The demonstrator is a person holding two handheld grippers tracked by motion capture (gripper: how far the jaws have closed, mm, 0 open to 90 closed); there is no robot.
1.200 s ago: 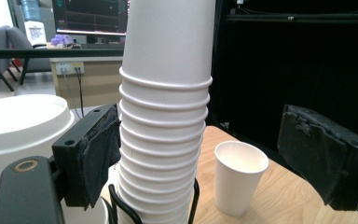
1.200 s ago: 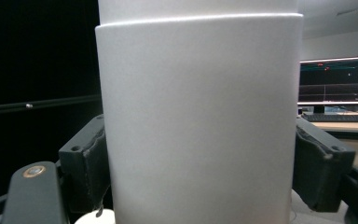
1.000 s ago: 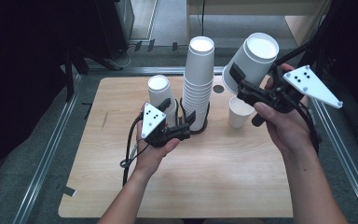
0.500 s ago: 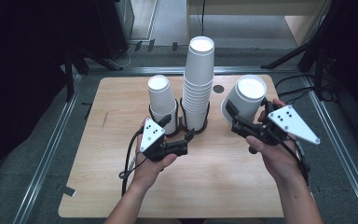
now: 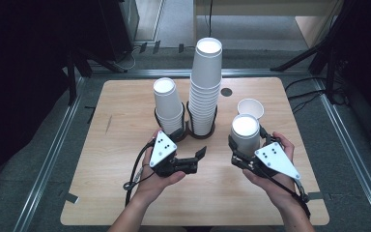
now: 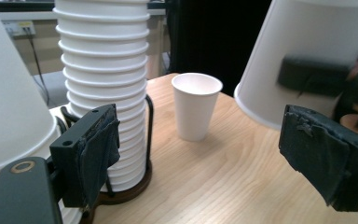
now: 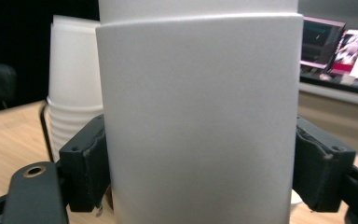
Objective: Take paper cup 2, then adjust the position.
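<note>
Holding: my right claw (image 5: 242, 153) is closed on an upside-down paper cup (image 5: 246, 132), pads pressing both its sides, near the table's (image 5: 116, 145) right edge.
Axis: cup stands vertical, mouth down, just above the wood I judge.
Upright cup (image 5: 250, 108): just behind it, toward far edge.
Left claw (image 5: 199, 155): half open, empty, pointing right at the held cup.

Bare forearms with no sleeves, left hand-held gripper (image 5: 200, 154) black with a grey three-cornered plate bearing black dots, thin black cable looping from it, right hand-held gripper (image 5: 236, 153) alike, jaws padded with worn dark cloth, brass-ringed screw hole near each jaw base
</note>
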